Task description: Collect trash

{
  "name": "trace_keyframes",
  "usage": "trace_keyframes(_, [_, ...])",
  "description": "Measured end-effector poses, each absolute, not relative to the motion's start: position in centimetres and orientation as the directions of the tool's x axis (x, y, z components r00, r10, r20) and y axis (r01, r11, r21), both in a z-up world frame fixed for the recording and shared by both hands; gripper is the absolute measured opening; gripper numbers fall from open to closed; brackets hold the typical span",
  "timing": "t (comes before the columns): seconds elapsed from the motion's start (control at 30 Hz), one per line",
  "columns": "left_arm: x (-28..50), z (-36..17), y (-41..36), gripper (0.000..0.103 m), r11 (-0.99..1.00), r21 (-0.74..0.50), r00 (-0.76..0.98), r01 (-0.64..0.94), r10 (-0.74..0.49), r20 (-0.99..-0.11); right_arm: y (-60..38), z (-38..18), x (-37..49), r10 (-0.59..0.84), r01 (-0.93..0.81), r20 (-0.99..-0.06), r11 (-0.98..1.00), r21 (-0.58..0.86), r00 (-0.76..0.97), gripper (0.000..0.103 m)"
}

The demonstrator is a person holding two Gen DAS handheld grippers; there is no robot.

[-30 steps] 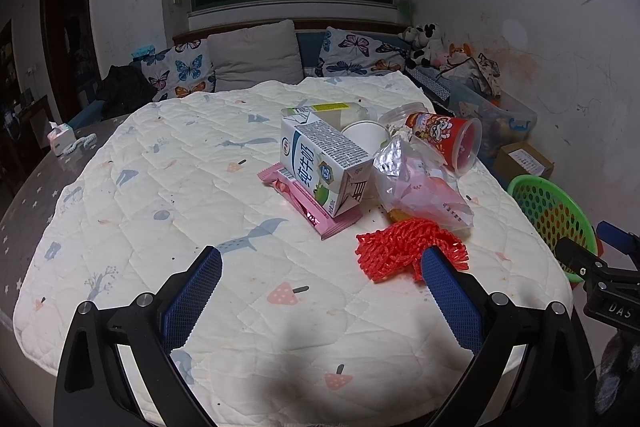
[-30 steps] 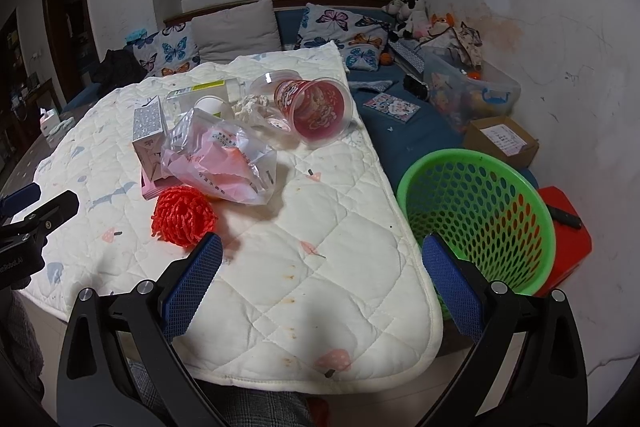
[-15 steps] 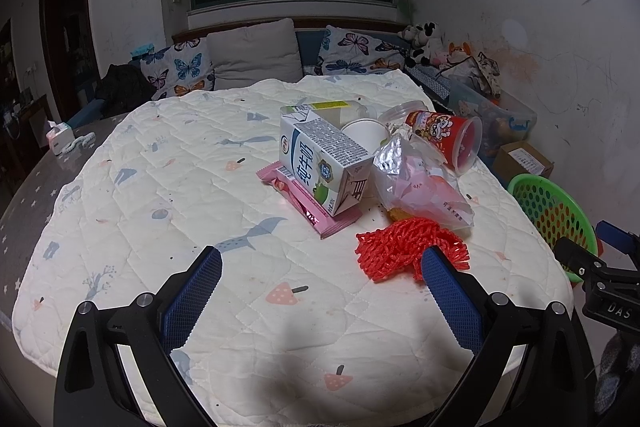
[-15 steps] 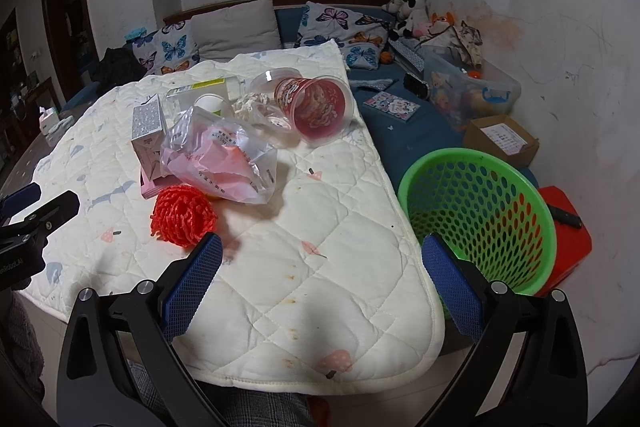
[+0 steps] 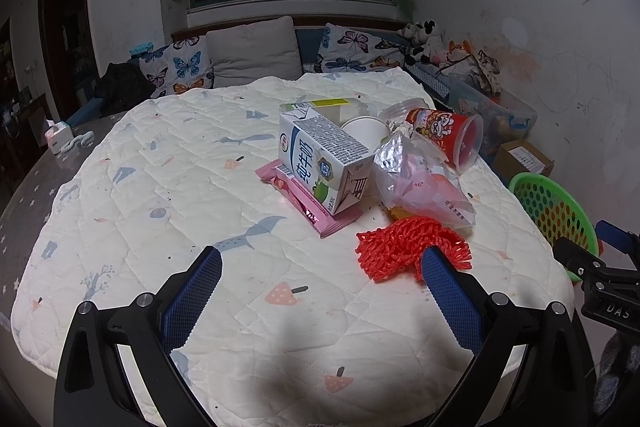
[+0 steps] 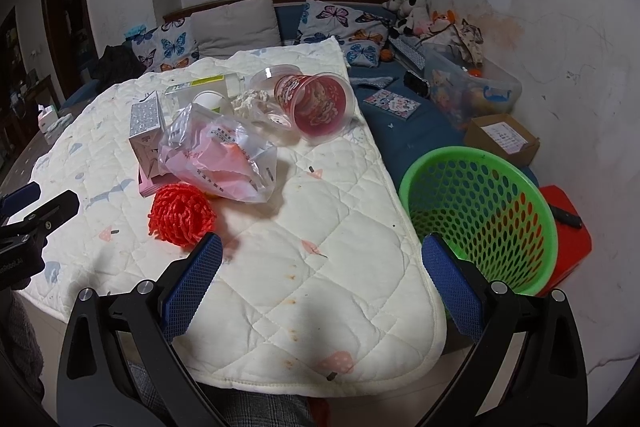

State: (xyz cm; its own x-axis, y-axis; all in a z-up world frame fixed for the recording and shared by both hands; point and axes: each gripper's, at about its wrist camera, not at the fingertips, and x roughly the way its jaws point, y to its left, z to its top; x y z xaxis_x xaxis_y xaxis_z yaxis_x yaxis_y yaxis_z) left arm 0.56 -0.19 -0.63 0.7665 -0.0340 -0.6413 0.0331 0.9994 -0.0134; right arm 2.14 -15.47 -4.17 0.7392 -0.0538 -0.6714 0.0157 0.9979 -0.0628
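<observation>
Trash lies in a pile on the quilted table point(image 5: 168, 195): a white milk carton point(image 5: 320, 159) on a pink wrapper point(image 5: 308, 205), a clear plastic bag point(image 5: 420, 183), a red foam net point(image 5: 408, 247), a red plastic cup point(image 5: 448, 137) on its side, a paper cup point(image 5: 366, 133). My left gripper point(image 5: 320, 267) is open and empty, near the table's front edge; the red net lies by its right finger. My right gripper point(image 6: 320, 259) is open and empty over the table's right corner, between the red net point(image 6: 182, 217) and the green basket point(image 6: 480, 215).
The green basket point(image 5: 552, 211) stands on the floor right of the table. Behind the table is a blue sofa point(image 6: 400, 131) with butterfly pillows, a cardboard box point(image 6: 502, 139), a clear bin of toys point(image 6: 468, 91) and a red stool point(image 6: 568, 247).
Both grippers have crept slightly forward toward the trash pile. Nothing on the table has moved.
</observation>
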Motion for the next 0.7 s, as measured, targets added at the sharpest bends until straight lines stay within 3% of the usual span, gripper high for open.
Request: trace_keyframes(0.7, [1.9, -1.3, -0.2, 0.097, 0.999, -0.008, 0.747, 0.041, -0.036, -0.663, -15.2, -4.6, 3.7, -0.037, -0.009, -0.681, 0.998, -0.063, 0.731, 0.098])
